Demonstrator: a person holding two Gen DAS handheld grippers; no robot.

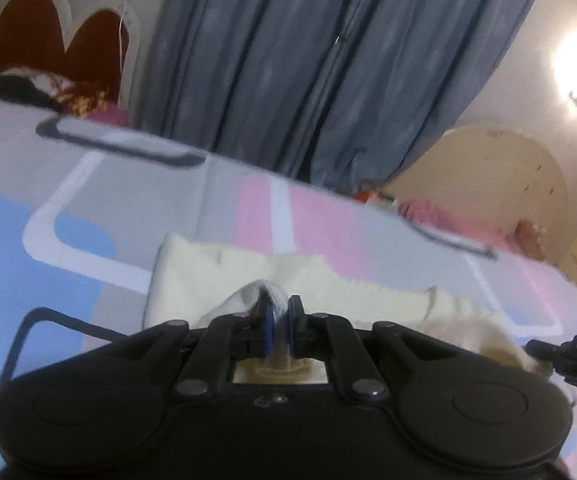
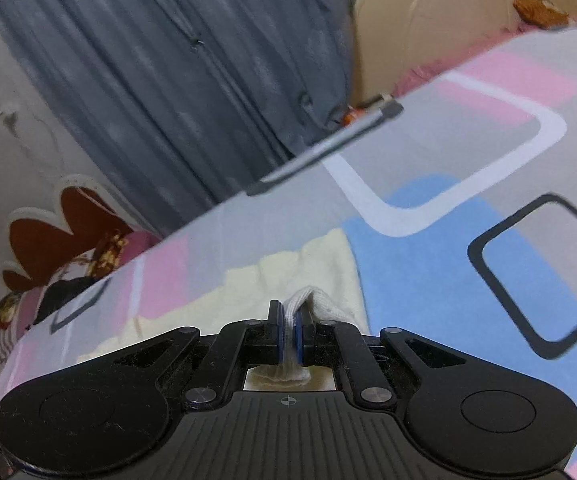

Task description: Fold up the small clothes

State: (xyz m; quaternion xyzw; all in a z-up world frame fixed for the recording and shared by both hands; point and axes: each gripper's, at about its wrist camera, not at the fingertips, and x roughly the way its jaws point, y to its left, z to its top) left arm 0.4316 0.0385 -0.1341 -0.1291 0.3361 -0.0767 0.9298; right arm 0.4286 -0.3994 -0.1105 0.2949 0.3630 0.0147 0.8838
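Left wrist view: we see left gripper [image 1: 279, 322] pinching edge of cream knit garment [image 1: 216, 276] at lower centre; right gripper [image 2: 287, 330] pinches its ribbed hem too. Fold under way over pastel patterned bedsheet [image 2: 448, 240], we judge; not finished.

Cream garment [image 1: 216, 276], soft and rumpled, spread on patterned bedspread [image 1: 68, 184] — edges pinched up

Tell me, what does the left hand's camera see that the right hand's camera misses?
Only the left wrist view shows a bright wall lamp and the tip of the right gripper coming in at the edge. Only the right wrist view shows a black rounded square printed on the bedsheet. Both show a gripper, here the left gripper, shut on a fold of the cream garment, with the blue curtain behind.
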